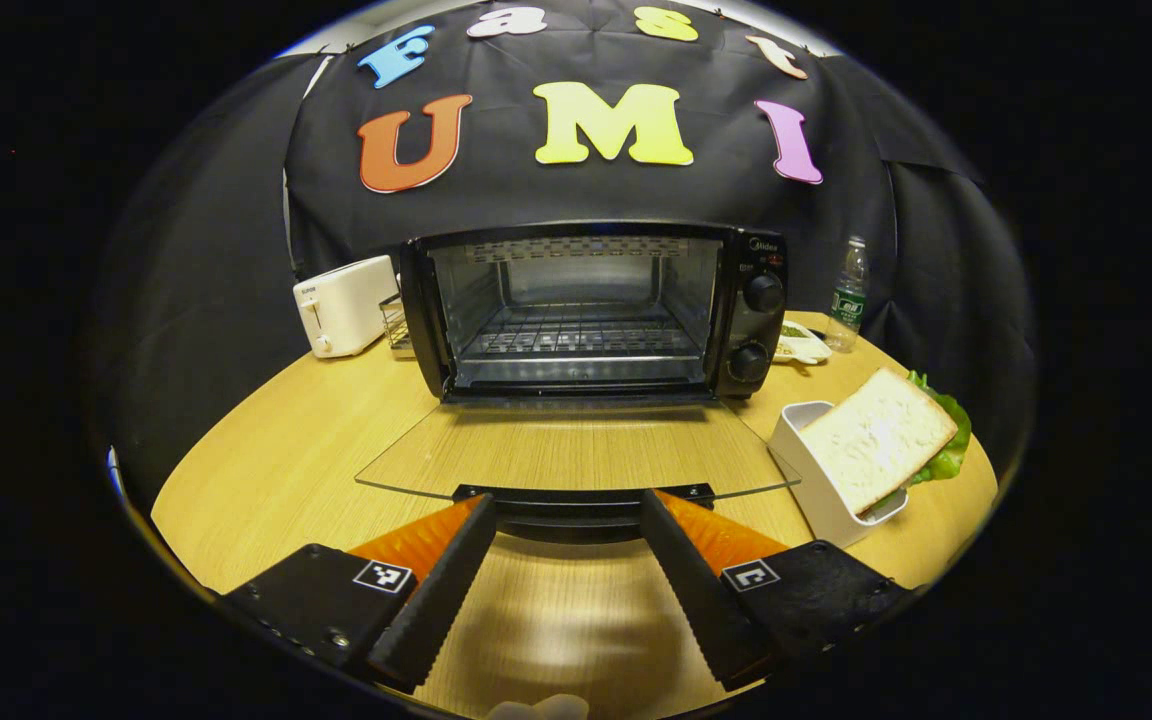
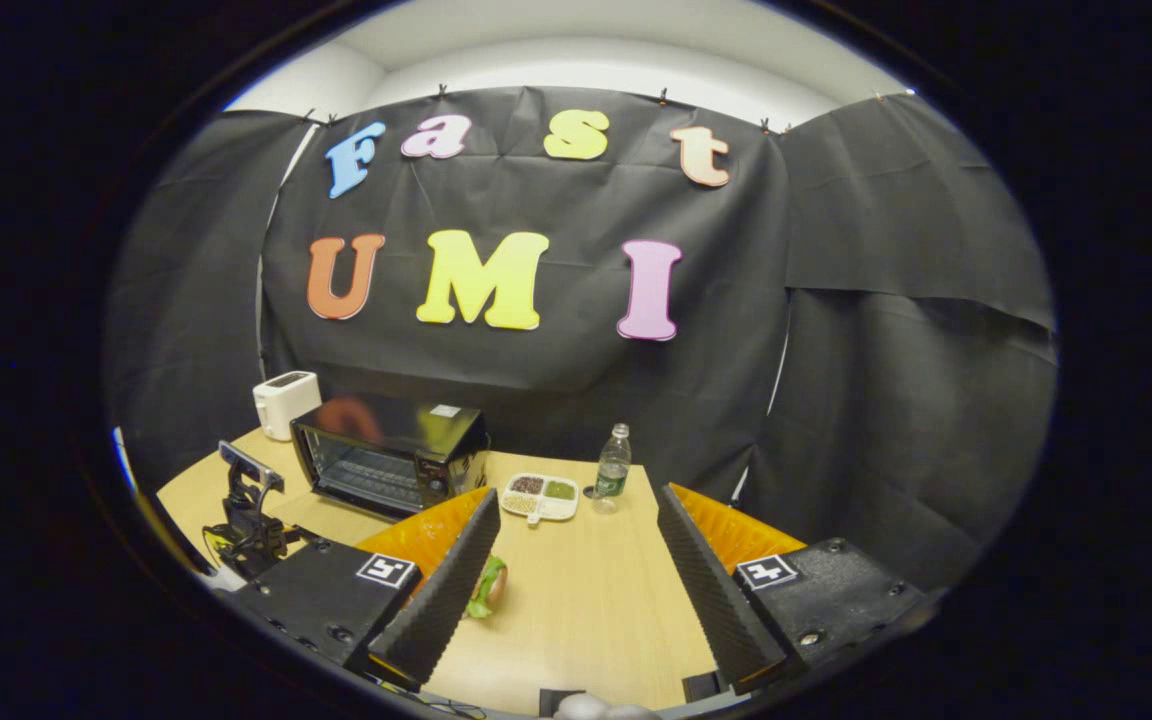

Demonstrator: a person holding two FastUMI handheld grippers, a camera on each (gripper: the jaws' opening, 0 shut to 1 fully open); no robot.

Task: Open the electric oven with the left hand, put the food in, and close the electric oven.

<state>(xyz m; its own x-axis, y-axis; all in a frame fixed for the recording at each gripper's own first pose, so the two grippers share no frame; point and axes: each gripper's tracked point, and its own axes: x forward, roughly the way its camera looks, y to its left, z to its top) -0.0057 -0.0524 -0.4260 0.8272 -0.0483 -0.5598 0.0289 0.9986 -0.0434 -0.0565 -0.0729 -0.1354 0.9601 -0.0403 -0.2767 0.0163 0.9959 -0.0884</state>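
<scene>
The black electric oven [image 1: 586, 310] stands at the back of the table with its glass door [image 1: 576, 450] folded down flat; a wire rack shows inside. My left gripper [image 1: 566, 498] is open, its fingertips just in front of the door's black handle [image 1: 581, 512], one near each end. A sandwich [image 1: 881, 435] of white bread and lettuce lies on a white tray [image 1: 798, 445] to the right of the door. In the right gripper view, my right gripper [image 2: 571, 505] is open above the table, with the sandwich [image 2: 489, 588] peeking out beside its left finger and the oven [image 2: 386, 455] farther left.
A white toaster [image 1: 344, 305] stands left of the oven. A water bottle [image 1: 848, 295] and a small dish of food [image 1: 801, 345] sit to its right. The right gripper view shows the left gripper's body [image 2: 246, 510] near the table's left edge, plus the dish [image 2: 539, 497] and bottle [image 2: 613, 465].
</scene>
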